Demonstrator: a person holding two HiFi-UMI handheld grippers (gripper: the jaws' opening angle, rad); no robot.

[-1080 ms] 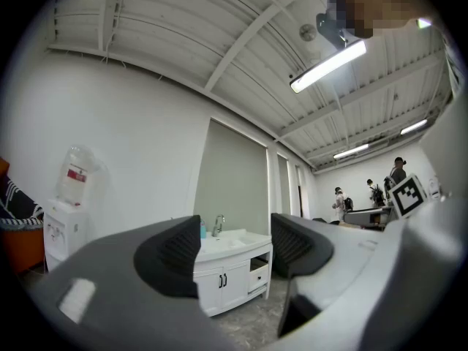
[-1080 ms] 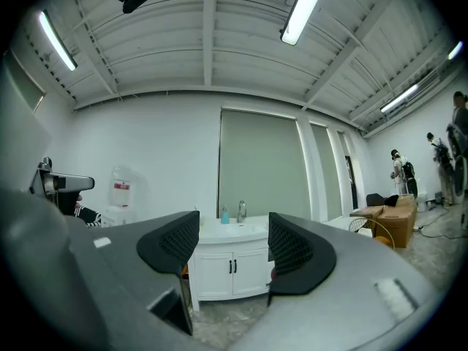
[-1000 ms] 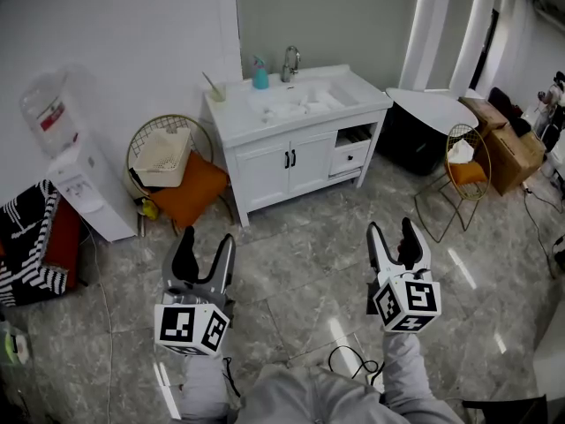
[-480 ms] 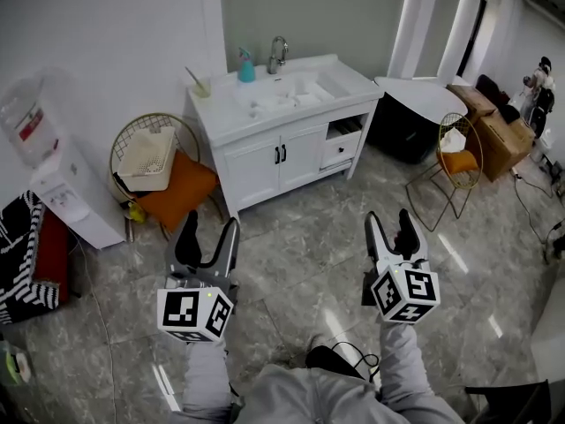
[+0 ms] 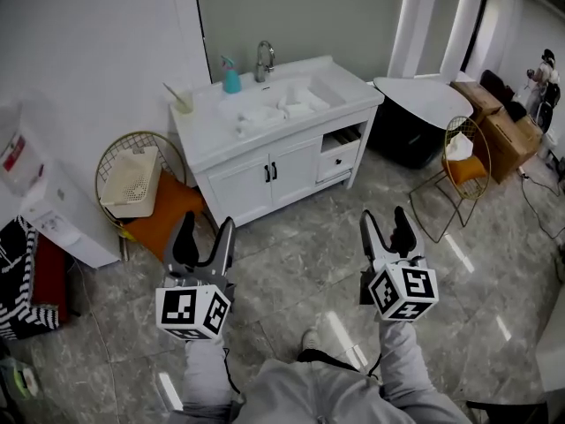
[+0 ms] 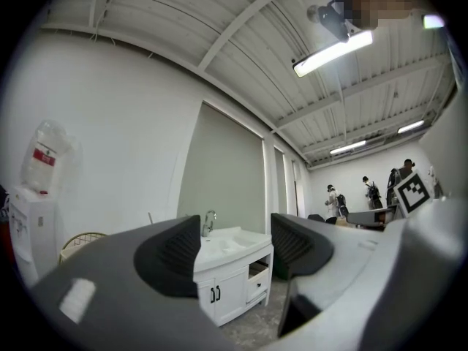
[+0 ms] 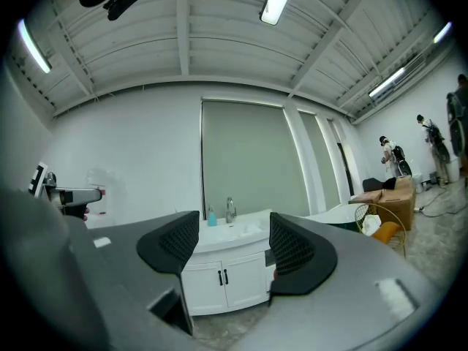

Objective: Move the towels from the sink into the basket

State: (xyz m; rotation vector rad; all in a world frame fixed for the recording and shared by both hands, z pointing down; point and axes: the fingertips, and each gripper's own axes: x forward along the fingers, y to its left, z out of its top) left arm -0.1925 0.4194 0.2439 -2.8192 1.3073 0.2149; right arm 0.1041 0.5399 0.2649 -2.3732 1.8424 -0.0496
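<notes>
I've walked nearer the vanity (image 5: pixel 252 173). The towels (image 5: pixel 272 113) lie in its sink (image 5: pixel 311 85), and the basket (image 5: pixel 131 180) sits on the chair (image 5: pixel 169 208) beside it. Left gripper (image 5: pixel 206 237) and right gripper (image 5: pixel 385 224) are half open and empty, so nothing is moved yet.

Glossy stone-look floor (image 5: pixel 291 268); smooth white sink cabinet (image 5: pixel 247 182); crumpled cloth towels (image 5: pixel 275 111); shiny metal tap (image 5: pixel 263 60); matt perforated plastic basket (image 5: pixel 132 182).

No words, brands or numbers legible anywhere. Only black-and-white square marker patterns on the cubes of the left gripper (image 5: pixel 206 232) at 7 o'clock and the right gripper (image 5: pixel 383 223) at 5 o'clock in the head view. Red label (image 6: pixel 44 154) on the water bottle (image 6: pixel 47 178) at 9 o'clock in the left gripper view, too small to read.
</notes>
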